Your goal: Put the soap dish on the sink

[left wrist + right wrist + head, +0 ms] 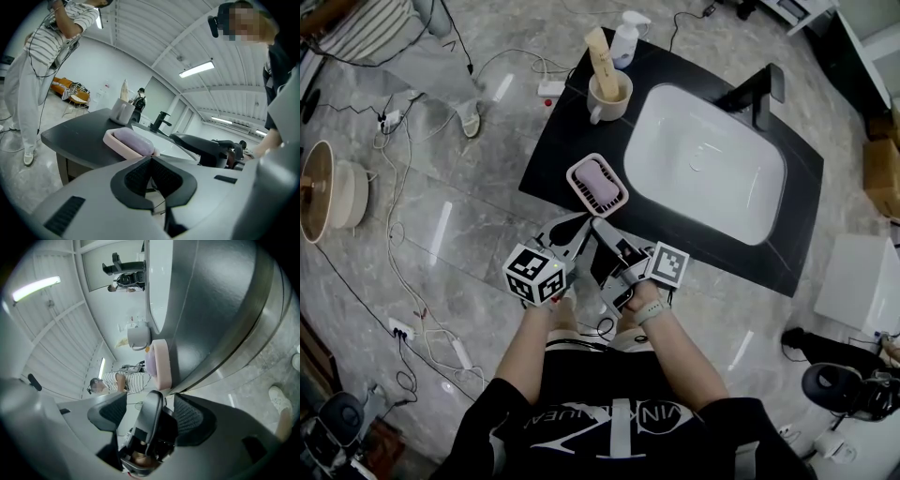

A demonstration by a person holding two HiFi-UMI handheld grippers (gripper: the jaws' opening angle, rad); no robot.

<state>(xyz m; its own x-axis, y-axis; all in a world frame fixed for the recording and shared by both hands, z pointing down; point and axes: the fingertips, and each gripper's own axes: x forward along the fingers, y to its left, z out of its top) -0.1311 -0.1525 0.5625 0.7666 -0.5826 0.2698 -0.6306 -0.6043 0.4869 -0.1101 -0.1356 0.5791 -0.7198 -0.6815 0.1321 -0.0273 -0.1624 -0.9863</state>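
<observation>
Clearances on the table [558, 155]: the bare black strip left of the soap dish [597, 185], and between it and the mug [608, 97], is passable; the basin [708, 164] lies open from above. Obstructions — mug, spray bottle [626, 39] at the far corner, faucet [758, 94] behind the basin.

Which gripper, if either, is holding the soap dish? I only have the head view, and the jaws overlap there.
Observer: Neither. In the left gripper view the left gripper has its jaws together with nothing between them. The soap dish sits ahead of it on the dark counter.
Operator: And the right one?
Observer: In the right gripper view the right gripper has its jaws apart. A grey part, apparently of the left gripper, stands between them, not the dish.
Operator: Is the dish sitting level?
Observer: Yes. Seen from the side it lies flat on the counter, with the purple soap rising above its rim.
</observation>
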